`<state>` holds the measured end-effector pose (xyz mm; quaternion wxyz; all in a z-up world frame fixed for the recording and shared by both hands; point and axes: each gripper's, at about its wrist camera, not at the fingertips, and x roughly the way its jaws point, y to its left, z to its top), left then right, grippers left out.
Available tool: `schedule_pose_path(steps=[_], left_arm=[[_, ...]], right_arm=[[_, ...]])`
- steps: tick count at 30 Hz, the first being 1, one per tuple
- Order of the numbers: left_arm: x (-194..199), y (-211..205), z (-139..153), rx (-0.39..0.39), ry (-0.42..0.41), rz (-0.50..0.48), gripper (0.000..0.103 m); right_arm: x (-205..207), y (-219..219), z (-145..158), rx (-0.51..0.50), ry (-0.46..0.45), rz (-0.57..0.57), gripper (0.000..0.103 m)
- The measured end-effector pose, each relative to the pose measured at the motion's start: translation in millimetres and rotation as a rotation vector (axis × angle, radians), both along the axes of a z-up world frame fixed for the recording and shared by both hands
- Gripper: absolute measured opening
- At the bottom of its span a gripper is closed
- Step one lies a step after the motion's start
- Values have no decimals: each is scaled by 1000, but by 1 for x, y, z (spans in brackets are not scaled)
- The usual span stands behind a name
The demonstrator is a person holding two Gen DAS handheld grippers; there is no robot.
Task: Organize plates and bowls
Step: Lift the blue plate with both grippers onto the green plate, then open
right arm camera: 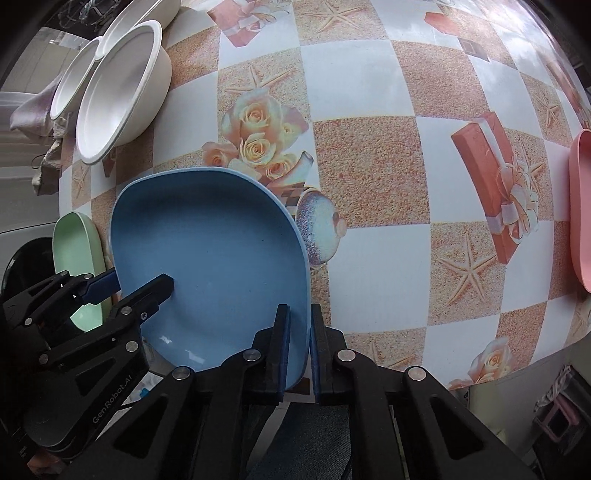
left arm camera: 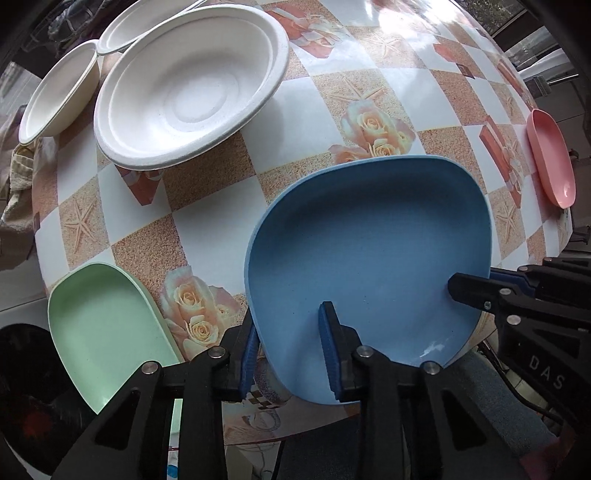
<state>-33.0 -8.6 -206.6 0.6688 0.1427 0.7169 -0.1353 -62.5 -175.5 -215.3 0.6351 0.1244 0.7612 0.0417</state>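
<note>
Left gripper (left arm camera: 288, 354): you have it clamped on the left rim of the blue plate (left arm camera: 369, 258); one blue pad sits outside the rim, the other inside on the plate's floor.
Right gripper (right arm camera: 300, 350): you have it pinched tight on the plate's right rim, one pad on each side of the edge. In the left wrist view its black finger (left arm camera: 469, 291) lies across the plate's inner right side.
Blue plate: you hold it by both sides at the near edge of the desk (left arm camera: 314, 96); its near end hangs past the desk edge. Whether the far end touches the cloth, you cannot tell from here.
Green plate (left arm camera: 107, 328): just left of the blue plate, at the near left corner of the desk, lying flat.
Pink plate (left arm camera: 550, 158): well apart on the far right edge of the desk.
White bowls: a large one (left arm camera: 188, 85) stands at the far left; a smaller one (left arm camera: 59, 96) sits beside it on its left, and a third white rim (left arm camera: 133, 29) shows behind them.
Desk: covered in a checked cloth printed with roses, starfish and gift boxes.
Rag (left arm camera: 18, 181): crumpled at the desk's left edge, near the small bowl.
</note>
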Motion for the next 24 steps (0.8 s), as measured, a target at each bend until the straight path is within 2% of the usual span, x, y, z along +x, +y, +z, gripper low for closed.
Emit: schedule_pose_path(steps=[9, 12, 14, 18, 24], left_arm=[[-9, 54, 48, 32, -101, 105, 34], [-7, 75, 63, 42, -119, 153, 34], [9, 70, 83, 54, -127, 182, 34], [12, 92, 94, 77, -145, 229, 34], [8, 118, 102, 96, -159, 289, 34]], right_arm=[[19, 58, 39, 61, -26, 100, 13], [24, 79, 47, 68, -45, 150, 13], [29, 92, 51, 73, -53, 181, 13], [48, 119, 45, 80, -67, 234, 13], [51, 144, 50, 94, -80, 306, 13]])
